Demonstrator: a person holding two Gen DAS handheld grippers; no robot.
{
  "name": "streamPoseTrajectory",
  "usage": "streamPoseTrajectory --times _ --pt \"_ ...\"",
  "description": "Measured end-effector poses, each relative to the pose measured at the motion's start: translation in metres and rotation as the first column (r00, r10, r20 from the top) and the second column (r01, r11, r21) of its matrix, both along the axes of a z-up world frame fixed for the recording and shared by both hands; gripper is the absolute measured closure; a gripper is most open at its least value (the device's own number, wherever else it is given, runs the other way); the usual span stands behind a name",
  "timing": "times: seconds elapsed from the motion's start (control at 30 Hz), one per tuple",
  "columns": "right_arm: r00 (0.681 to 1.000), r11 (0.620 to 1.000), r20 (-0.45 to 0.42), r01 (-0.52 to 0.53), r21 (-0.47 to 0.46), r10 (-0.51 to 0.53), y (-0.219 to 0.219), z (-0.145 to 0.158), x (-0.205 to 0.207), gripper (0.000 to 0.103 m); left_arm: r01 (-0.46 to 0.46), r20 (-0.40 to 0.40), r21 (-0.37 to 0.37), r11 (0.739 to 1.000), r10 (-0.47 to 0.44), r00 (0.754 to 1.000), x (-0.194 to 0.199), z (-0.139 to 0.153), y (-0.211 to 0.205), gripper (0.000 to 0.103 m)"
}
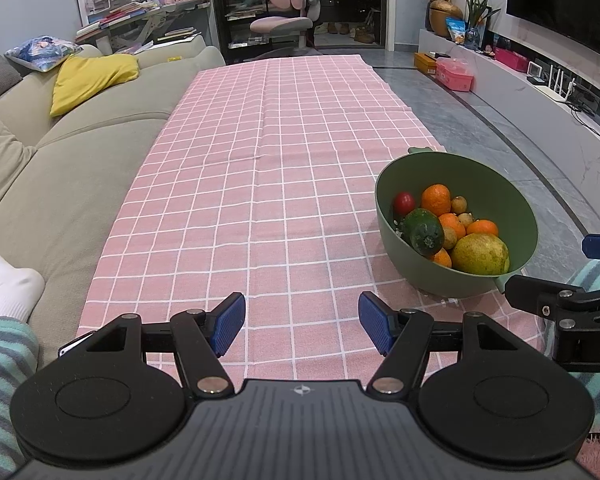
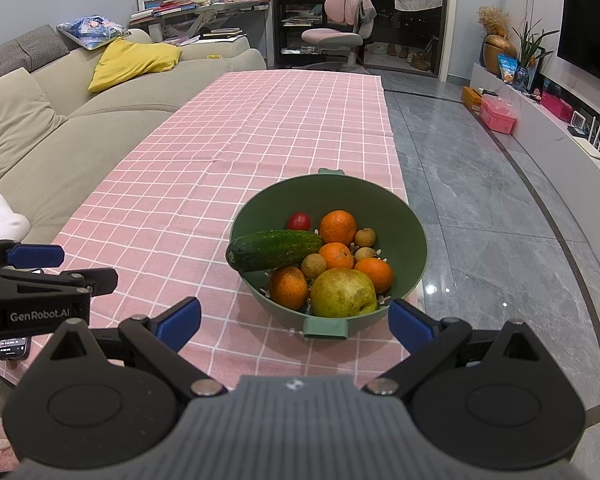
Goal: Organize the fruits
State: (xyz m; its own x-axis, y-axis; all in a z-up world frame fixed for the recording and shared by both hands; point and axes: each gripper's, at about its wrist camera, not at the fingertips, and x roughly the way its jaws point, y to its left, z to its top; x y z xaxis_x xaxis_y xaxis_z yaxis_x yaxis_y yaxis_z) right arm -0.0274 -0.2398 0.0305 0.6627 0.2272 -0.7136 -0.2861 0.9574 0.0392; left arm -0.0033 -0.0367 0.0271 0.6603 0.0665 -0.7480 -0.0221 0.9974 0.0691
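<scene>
A pink checked tablecloth point(image 2: 204, 152) covers the long table, with a beige sofa point(image 1: 80, 148) just beside it — a yellow cushion point(image 2: 134, 62) and a blue printed pillow point(image 1: 42, 50) lie on its back. At the far end stands a pink desk chair point(image 2: 338, 24); a pink box point(image 2: 496, 114) sits on the grey floor — near the TV ledge.

Round green plastic bowl point(image 2: 412, 216) near table's right edge: dark green cucumber point(image 2: 274, 249) over left rim, yellow-green pear point(image 2: 342, 293) nearest, oranges point(image 2: 337, 227), red tomato point(image 2: 299, 221) far.
</scene>
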Motion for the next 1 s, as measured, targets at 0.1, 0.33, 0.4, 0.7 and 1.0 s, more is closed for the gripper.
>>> streamPoseTrajectory --times 0.1,0.33,0.4,0.7,1.0 --pt "1.0 1.0 0.0 0.0 0.001 0.0 -0.0001 -0.0004 -0.0004 0.007 0.0 -0.001 -0.001 1.0 0.0 1.0 0.0001 0.0 0.0005 0.027" --pt "1.0 1.0 0.0 0.0 0.0 0.0 -0.0004 -0.0005 -0.0002 0.007 -0.002 -0.001 -0.002 1.0 0.002 1.0 -0.0014 0.0017 0.0018 0.027" --pt "1.0 1.0 0.0 0.0 0.0 0.0 -0.0004 -0.0004 -0.0003 0.007 -0.001 -0.001 -0.002 1.0 0.001 1.0 -0.0013 0.0017 0.0019 0.027" --pt "1.0 1.0 0.0 -0.001 -0.001 0.001 -0.0001 -0.0003 -0.0004 0.007 -0.008 0.001 -0.006 1.0 0.008 1.0 -0.0024 0.0032 0.0008 0.027" --pt "1.0 1.0 0.0 -0.001 -0.002 0.001 0.0006 -0.0002 -0.0007 0.007 -0.001 0.007 -0.007 1.0 0.001 1.0 -0.0043 0.005 -0.0012 0.027"
